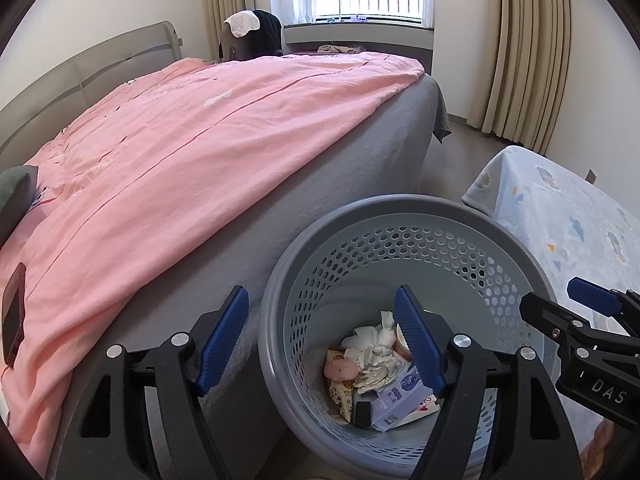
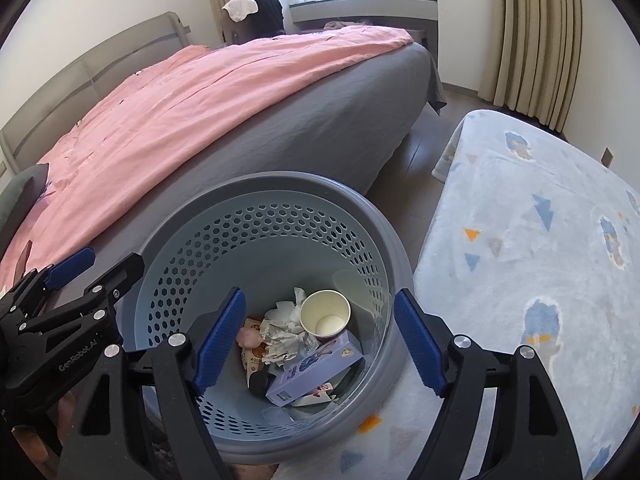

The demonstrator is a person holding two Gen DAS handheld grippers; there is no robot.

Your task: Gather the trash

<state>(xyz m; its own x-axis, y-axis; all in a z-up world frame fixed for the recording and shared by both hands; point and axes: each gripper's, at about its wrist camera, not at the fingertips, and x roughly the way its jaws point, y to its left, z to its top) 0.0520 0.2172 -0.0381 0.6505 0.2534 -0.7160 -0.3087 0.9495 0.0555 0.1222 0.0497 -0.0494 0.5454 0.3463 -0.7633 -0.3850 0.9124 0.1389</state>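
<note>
A grey perforated waste basket stands on the floor beside the bed. In it lie crumpled tissues, a paper cup, a pale purple box and a snack wrapper. My left gripper hangs open over the basket's left rim, with one pad above the bed's side and nothing between the pads. Over the basket's mouth my right gripper is open too and holds nothing.
The bed with a pink quilt and grey sheet runs along the left. A dark red phone-like item lies on the quilt. A light blue rug covers the floor on the right. Curtains and a window are at the back.
</note>
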